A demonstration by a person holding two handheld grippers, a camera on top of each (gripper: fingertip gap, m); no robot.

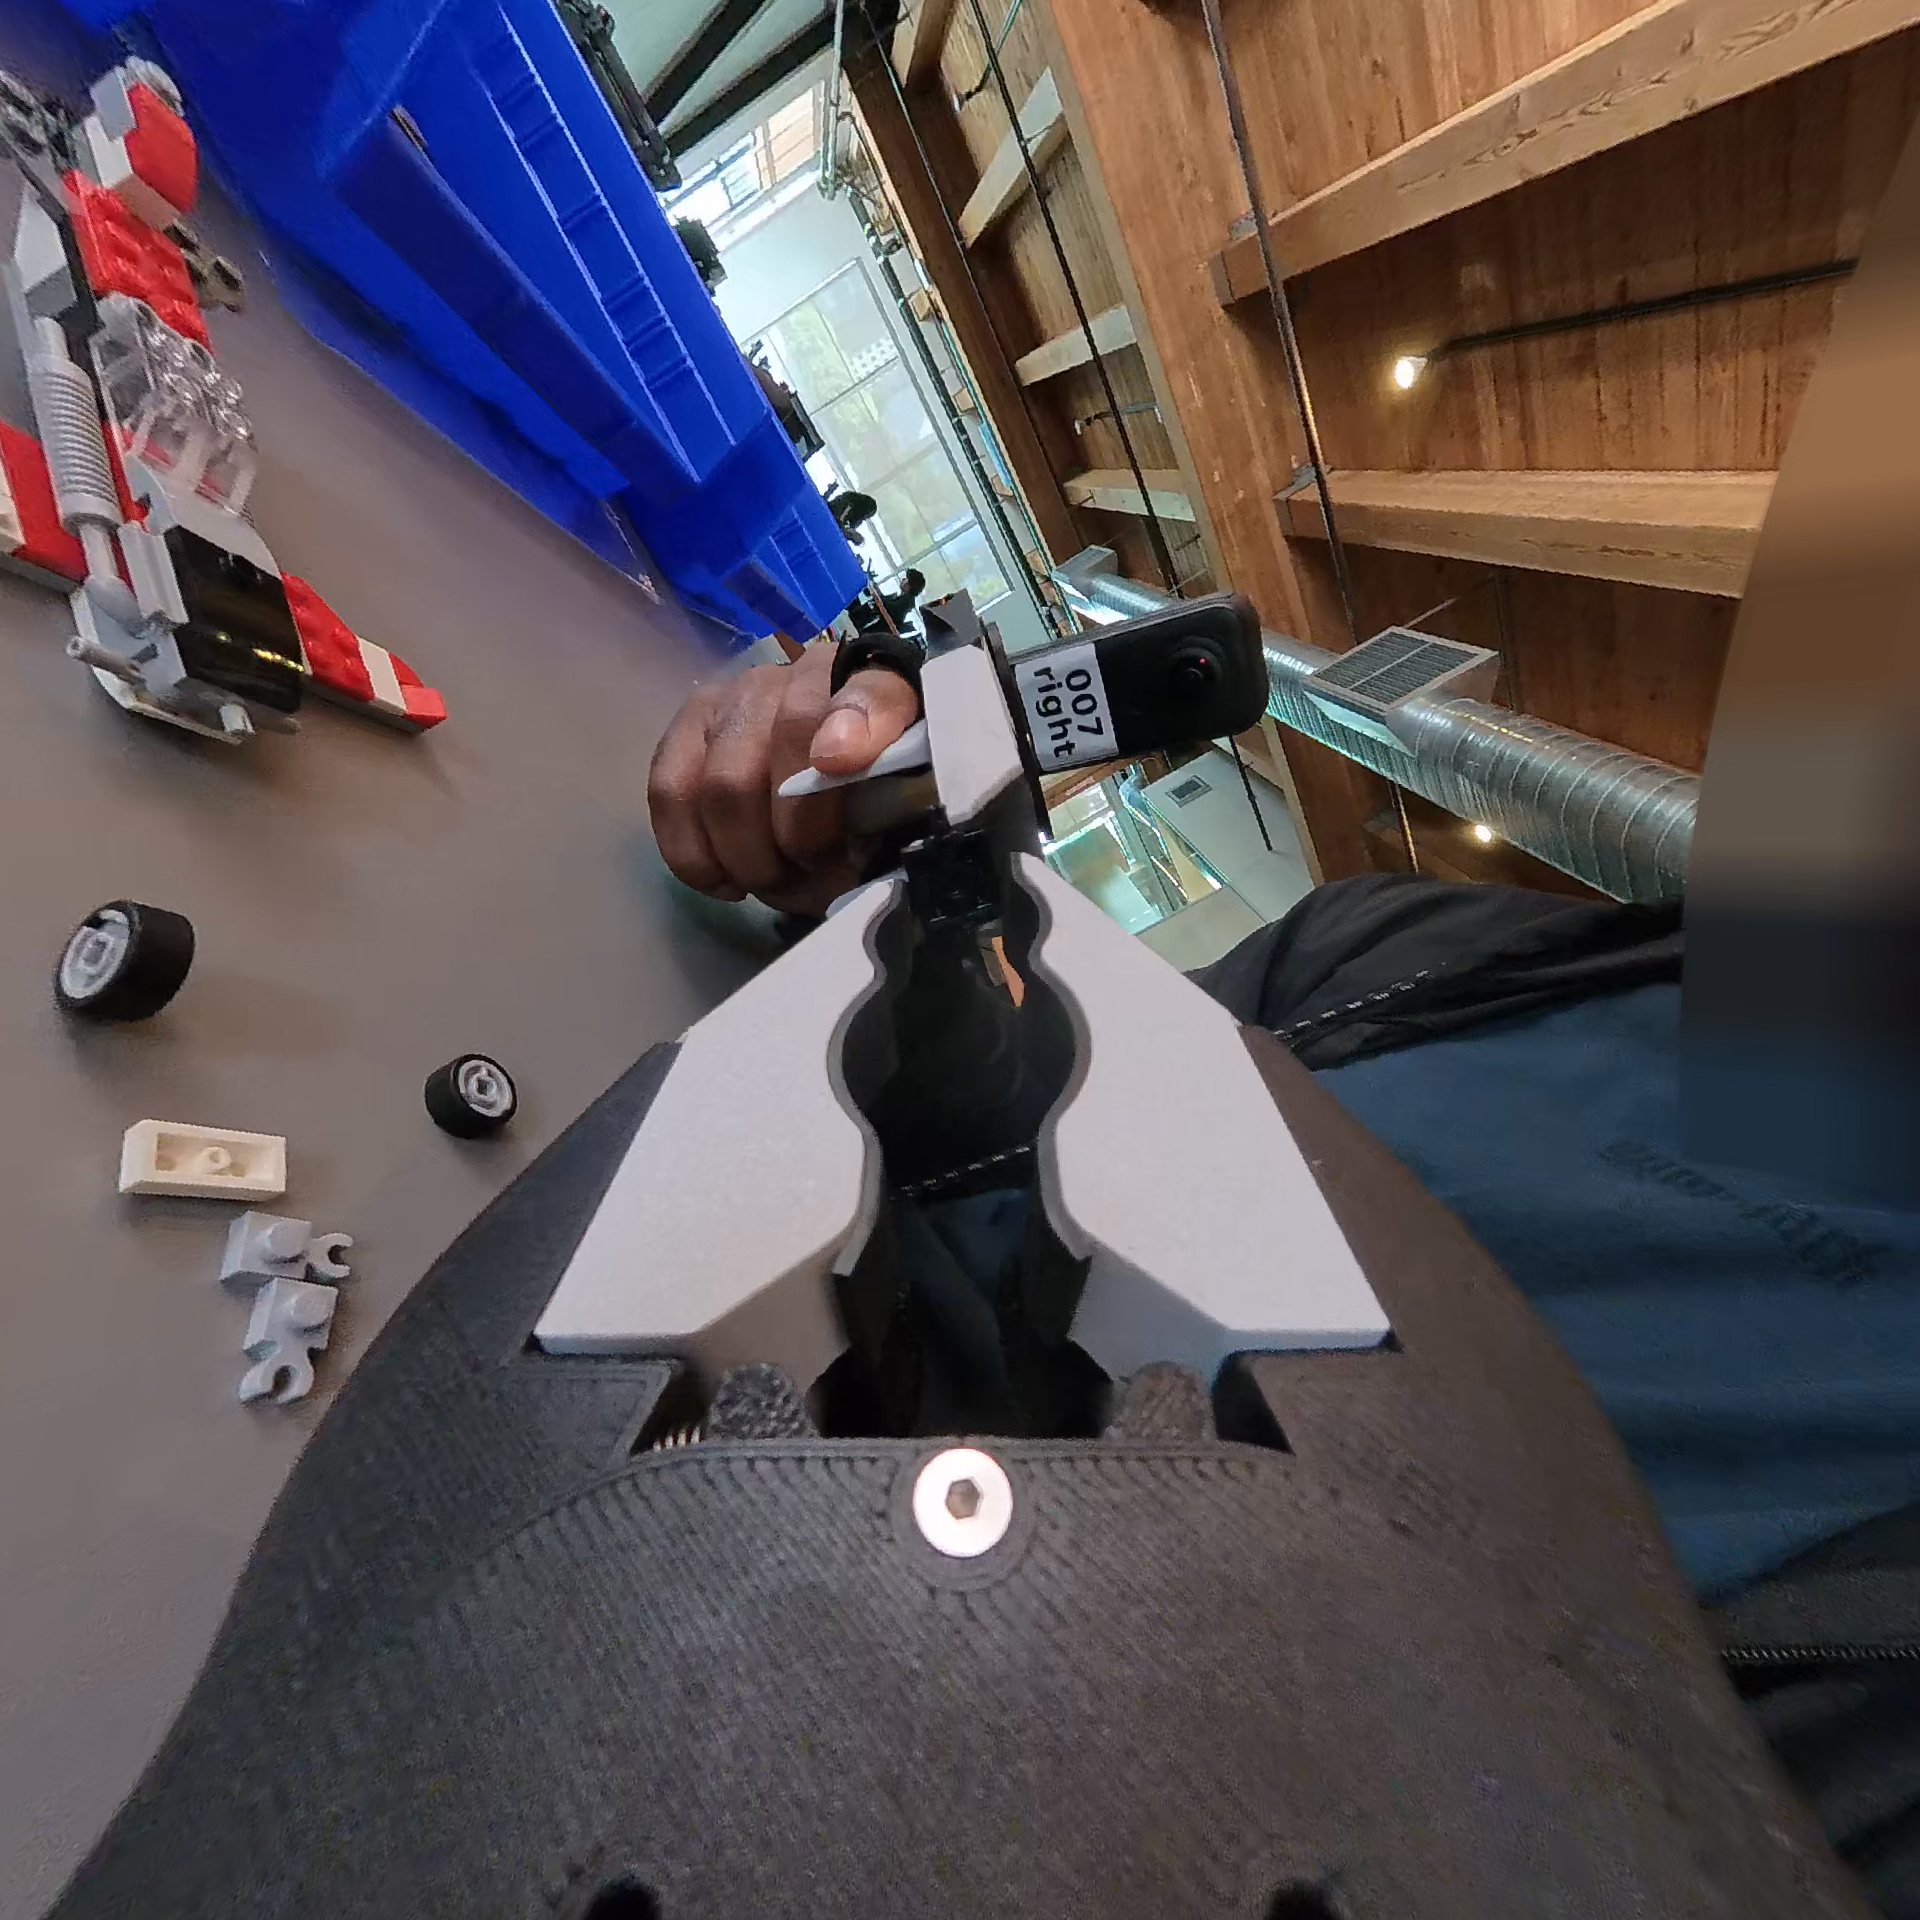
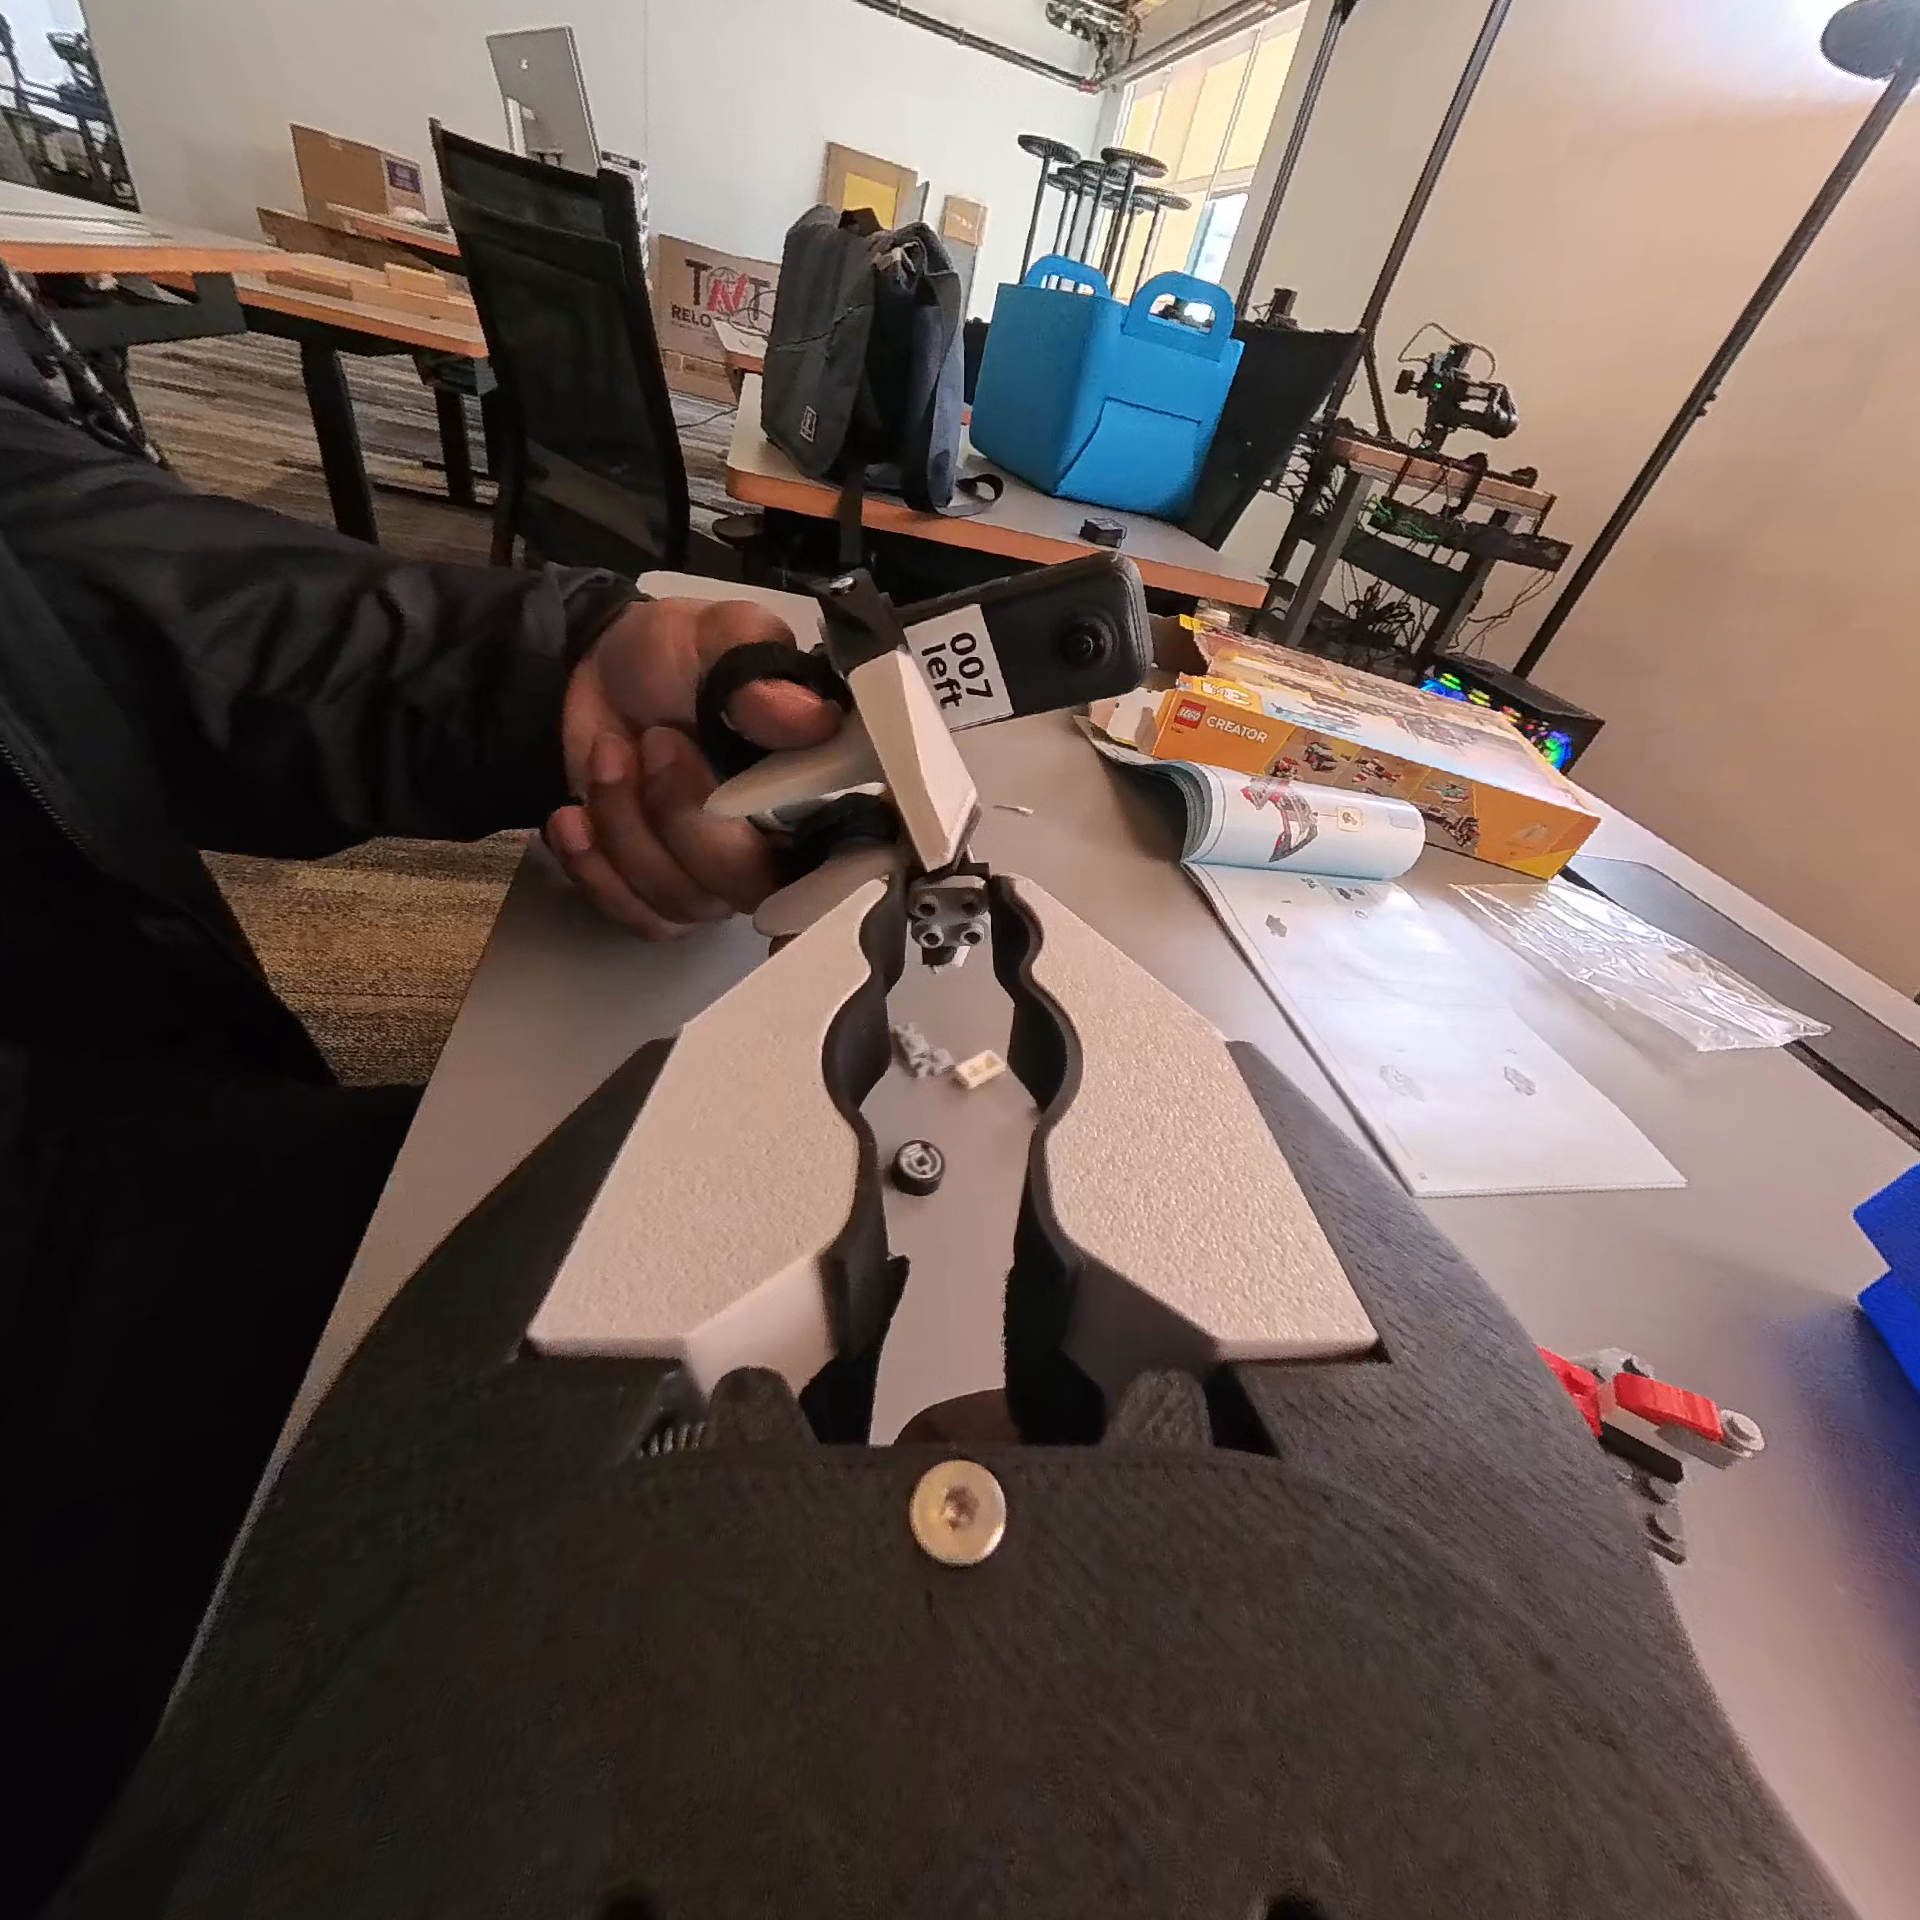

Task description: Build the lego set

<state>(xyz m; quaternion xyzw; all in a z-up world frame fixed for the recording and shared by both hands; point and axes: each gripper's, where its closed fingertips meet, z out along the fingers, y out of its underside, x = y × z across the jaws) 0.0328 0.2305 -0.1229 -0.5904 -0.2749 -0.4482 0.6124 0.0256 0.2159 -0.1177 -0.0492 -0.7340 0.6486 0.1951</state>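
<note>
In the left wrist view my left gripper [image 1: 951, 896] is shut on a small dark lego piece [image 1: 951, 878], held above the table. My right gripper [image 1: 961, 805] meets it tip to tip from the far side, held by a hand [image 1: 748, 790]. In the right wrist view my right gripper [image 2: 943, 902] is shut on a small grey studded piece [image 2: 945, 923], and the left gripper [image 2: 940, 831] touches that piece from beyond. I cannot tell whether the two pieces are joined. The part-built red, grey and clear model [image 1: 156, 468] lies on the table at far left.
Loose parts lie on the grey table [image 1: 436, 831]: two black wheels [image 1: 125, 961] [image 1: 471, 1096], a white plate [image 1: 203, 1158], two grey clip pieces [image 1: 281, 1299]. Blue bins [image 1: 520, 260] stand behind. An instruction booklet [image 2: 1403, 997], the orange box [image 2: 1351, 748] and a plastic bag [image 2: 1631, 977] lie at right. My two grippers' fingertips are within a few centimetres of each other. About 10 centimeters separates my left fingertips from the white plate [image 1: 203, 1158]. Look for it in the right wrist view [image 2: 982, 1066] too.
</note>
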